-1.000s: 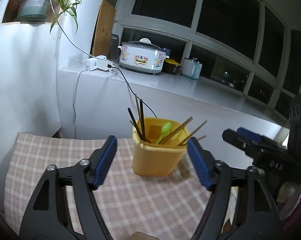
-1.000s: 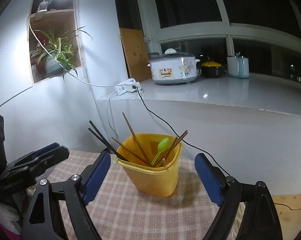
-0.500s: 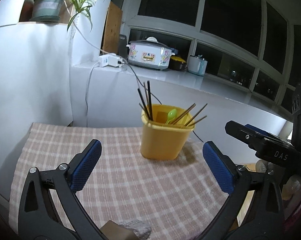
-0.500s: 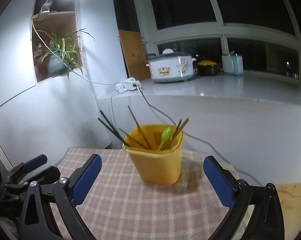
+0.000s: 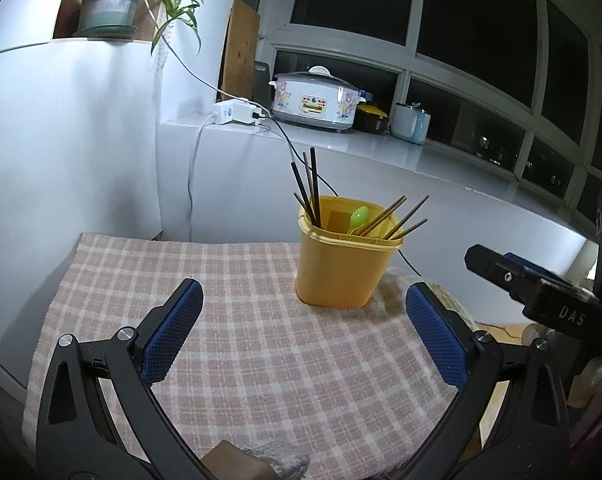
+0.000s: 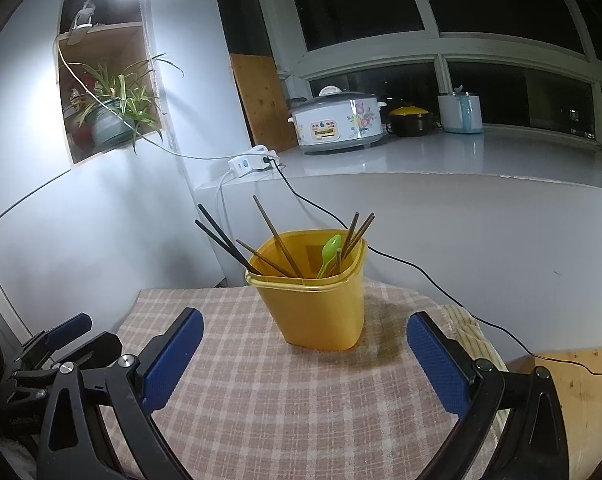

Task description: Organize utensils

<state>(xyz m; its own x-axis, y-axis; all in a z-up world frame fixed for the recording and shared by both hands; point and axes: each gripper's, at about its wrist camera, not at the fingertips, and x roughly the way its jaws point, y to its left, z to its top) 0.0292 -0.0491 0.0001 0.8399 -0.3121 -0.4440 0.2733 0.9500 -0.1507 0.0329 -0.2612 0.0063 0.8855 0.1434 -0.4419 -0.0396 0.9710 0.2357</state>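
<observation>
Since a second ago we have backed both grippers off the yellow holder (image 5: pixel 343 256): it filled the gap between the pads, now it sits clear ahead. Jaws on both have just been opening and now stand fully spread, nothing between them.

Largest first: white counter (image 5: pixel 381 156) under dark windows, from 12 to 3 o'clock in the left view, carrying a floral rice cooker (image 5: pixel 315 98). Checked cloth (image 5: pixel 237 304) covers the small table and looks soft, so it can bunch if we drag anything.

Left gripper (image 5: pixel 303 336) and right gripper (image 6: pixel 303 358) both hover over the cloth, empty. The holder stands upright on the cloth at 12 o'clock of each, near but not touching.

Holder looks like thin, light plastic, likely tippy with sticks leaning out; we take it low on the walls. Chopsticks (image 6: pixel 279 240) are stiff, thin and slick, fanned from 10 to 2 o'clock; we pinch mid-shaft above the rim. Green spoon (image 6: pixel 329 254) is light plastic, bowl up; we grip it just below the bowl.

Power strip (image 6: pixel 251 162) cable trails behind the holder.
</observation>
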